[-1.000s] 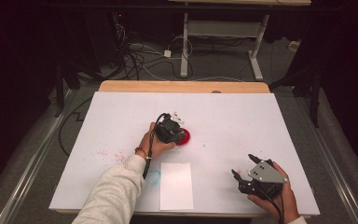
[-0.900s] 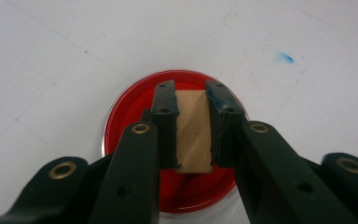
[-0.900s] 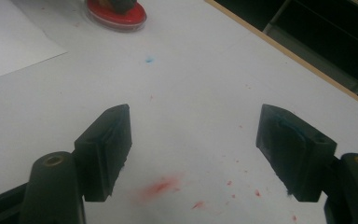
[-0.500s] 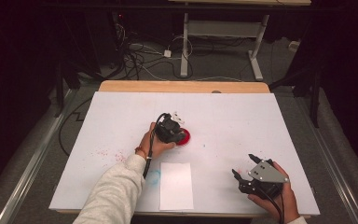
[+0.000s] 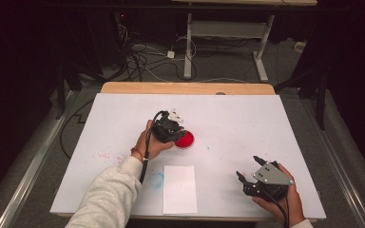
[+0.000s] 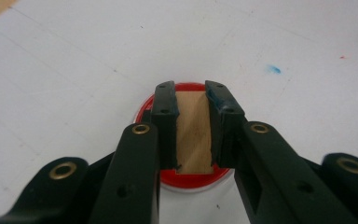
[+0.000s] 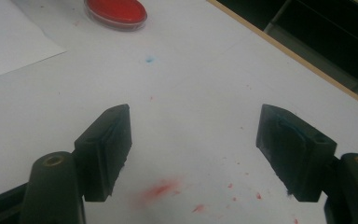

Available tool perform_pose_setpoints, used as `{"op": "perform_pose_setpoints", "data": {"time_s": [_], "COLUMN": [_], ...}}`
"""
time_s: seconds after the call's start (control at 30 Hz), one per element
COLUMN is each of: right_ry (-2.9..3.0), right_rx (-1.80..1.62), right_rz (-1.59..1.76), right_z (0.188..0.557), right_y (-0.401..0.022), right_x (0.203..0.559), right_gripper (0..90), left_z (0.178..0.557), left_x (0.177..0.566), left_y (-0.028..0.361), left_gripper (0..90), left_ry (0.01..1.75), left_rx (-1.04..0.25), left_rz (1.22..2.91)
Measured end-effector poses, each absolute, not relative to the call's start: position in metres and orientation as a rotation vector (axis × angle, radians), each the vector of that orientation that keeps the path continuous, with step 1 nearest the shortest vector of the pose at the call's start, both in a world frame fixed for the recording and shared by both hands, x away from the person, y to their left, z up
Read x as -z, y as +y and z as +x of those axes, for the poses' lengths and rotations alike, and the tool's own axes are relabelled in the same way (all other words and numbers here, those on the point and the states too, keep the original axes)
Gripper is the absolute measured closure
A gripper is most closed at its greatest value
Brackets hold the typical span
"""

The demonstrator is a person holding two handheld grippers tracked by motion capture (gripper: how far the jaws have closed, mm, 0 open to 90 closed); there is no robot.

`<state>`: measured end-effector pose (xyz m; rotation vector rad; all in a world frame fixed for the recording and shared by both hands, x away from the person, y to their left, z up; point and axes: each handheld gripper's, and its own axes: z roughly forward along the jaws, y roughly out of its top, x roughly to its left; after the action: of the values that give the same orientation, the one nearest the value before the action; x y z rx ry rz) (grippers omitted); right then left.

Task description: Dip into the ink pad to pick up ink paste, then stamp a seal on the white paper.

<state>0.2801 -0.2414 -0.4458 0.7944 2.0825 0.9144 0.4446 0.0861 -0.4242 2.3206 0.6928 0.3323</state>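
Left gripper (image 5: 171, 127), seen from the high view, sits near the middle of the table, right over a red dish (image 5: 185, 139), held by the left hand (image 5: 151, 142) in a light sleeve. Just toward the near edge lies a white sheet (image 5: 179, 188), with a faint blue ring (image 5: 156, 180) beside it. The right gripper (image 5: 252, 176) hovers by the near right corner in the right hand (image 5: 280, 202), well apart from the dish. The table (image 5: 247, 118) is white-covered with a wooden strip along its far edge; beyond it are a dark floor, tangled cables and a white desk frame.

From the left gripper view, the jaws pinch a small wooden block (image 6: 193, 133) between them, directly above the red dish (image 6: 196, 177). A blue speck (image 6: 273, 70) marks the white cover to the right.

From the right gripper view, the jaws are spread wide with nothing between them, over bare white cover stained by a red smear (image 7: 161, 191) and small red and blue specks. The dish (image 7: 115, 11) lies far off at the top, a corner of the sheet (image 7: 14, 42) at upper left.
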Motion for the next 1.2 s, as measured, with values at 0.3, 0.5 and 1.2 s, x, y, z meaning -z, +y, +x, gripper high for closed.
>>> {"op": "perform_pose_setpoints", "data": {"time_s": [0.3, 0.5, 1.2], "right_ry": [2.086, 2.076, 2.075], "right_rx": [-0.909, -0.923, -0.936], "right_rz": [0.799, 0.798, 0.802], "right_z": [0.282, 0.281, 0.277], "right_y": [-0.239, -0.239, -0.241], "right_x": [0.447, 0.444, 0.444], "right_gripper": [26.8, 26.8, 26.8], "left_z": [0.429, 0.416, 0.36], "left_x": [0.41, 0.405, 0.39], "left_y": [0.111, 0.121, 0.125], "left_gripper": [73.9, 73.9, 73.8], "left_ry": [0.679, 0.674, 0.527], "left_rx": [-0.351, -0.361, -0.354], "left_rz": [2.258, 2.227, 2.229]}}
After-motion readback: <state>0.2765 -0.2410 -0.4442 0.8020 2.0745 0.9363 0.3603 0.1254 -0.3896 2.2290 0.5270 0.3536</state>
